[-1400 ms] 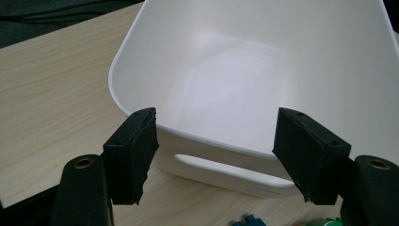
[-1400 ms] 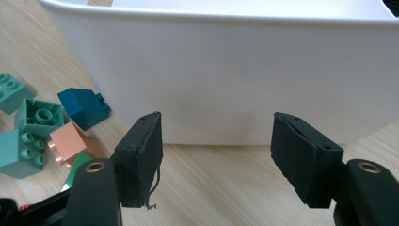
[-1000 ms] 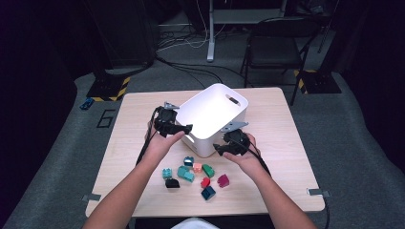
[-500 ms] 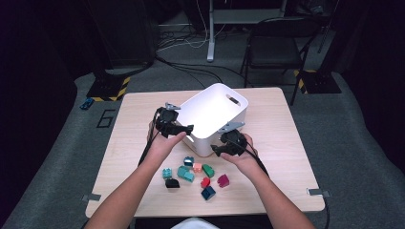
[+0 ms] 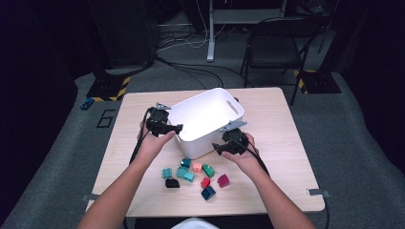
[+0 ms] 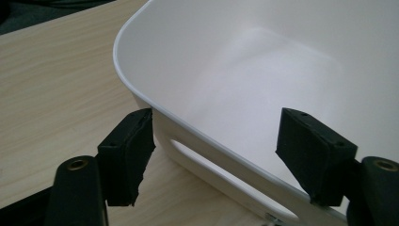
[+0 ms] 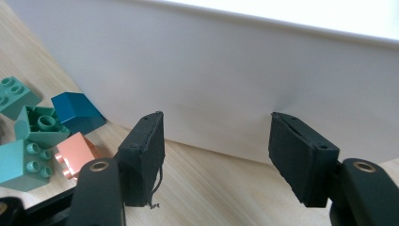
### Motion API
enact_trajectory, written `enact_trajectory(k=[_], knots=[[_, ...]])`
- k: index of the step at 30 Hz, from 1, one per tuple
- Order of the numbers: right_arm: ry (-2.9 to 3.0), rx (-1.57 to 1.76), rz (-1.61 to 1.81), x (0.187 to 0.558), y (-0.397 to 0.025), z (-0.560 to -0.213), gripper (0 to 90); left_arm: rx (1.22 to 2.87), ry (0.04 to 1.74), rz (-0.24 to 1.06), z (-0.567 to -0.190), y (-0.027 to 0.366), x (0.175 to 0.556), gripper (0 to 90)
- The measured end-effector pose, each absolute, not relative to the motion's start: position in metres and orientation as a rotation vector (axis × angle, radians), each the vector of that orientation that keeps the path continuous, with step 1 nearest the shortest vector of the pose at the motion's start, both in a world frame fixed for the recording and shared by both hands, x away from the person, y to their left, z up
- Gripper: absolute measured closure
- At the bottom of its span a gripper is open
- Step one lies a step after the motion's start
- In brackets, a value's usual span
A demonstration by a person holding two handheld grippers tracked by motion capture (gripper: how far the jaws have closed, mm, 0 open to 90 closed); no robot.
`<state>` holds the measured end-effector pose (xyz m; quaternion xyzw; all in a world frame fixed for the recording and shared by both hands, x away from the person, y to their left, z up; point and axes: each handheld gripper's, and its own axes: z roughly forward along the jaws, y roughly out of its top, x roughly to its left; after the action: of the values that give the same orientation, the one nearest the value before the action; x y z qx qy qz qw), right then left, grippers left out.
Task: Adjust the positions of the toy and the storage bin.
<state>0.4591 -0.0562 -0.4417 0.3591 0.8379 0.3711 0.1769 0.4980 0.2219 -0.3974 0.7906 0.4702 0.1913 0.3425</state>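
High view: white bin [image 5: 206,119] sits mid-table, blocks [image 5: 193,175] scattered toward the near edge. Left gripper [image 5: 165,128] straddles the bin rim, right gripper [image 5: 224,148] faces its side wall; both sets of fingers open, holding nothing. Likely next: clamp the rim, keep the bin level.

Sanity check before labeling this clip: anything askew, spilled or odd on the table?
Yes: the white bin sits skewed to the table edges and looks empty, while the toy blocks lie scattered loose on the wood in front of it. Both grippers are open at its walls. No damage visible.
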Motion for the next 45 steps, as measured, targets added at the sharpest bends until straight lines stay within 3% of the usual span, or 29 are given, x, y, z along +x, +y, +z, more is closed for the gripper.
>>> enact_trajectory(k=[6,13,22,31,45], knots=[[2.358,1.016,1.043,0.46,-0.06,-0.441,35.7,2.058,1.203,0.53,-0.395,0.245,0.502,43.6],[2.32,1.069,1.06,0.46,-0.081,-0.435,35.7,2.015,1.239,0.519,-0.396,0.274,0.506,49.9],[2.223,1.106,1.068,0.46,-0.107,-0.405,35.3,1.95,1.206,0.429,-0.385,0.283,0.485,47.3],[2.15,1.14,1.111,0.472,-0.112,-0.368,34.5,1.985,1.189,0.43,-0.386,0.28,0.474,43.3],[2.213,1.15,1.009,0.496,-0.082,-0.384,33.5,1.973,1.166,0.4,-0.397,0.282,0.47,42.9]])
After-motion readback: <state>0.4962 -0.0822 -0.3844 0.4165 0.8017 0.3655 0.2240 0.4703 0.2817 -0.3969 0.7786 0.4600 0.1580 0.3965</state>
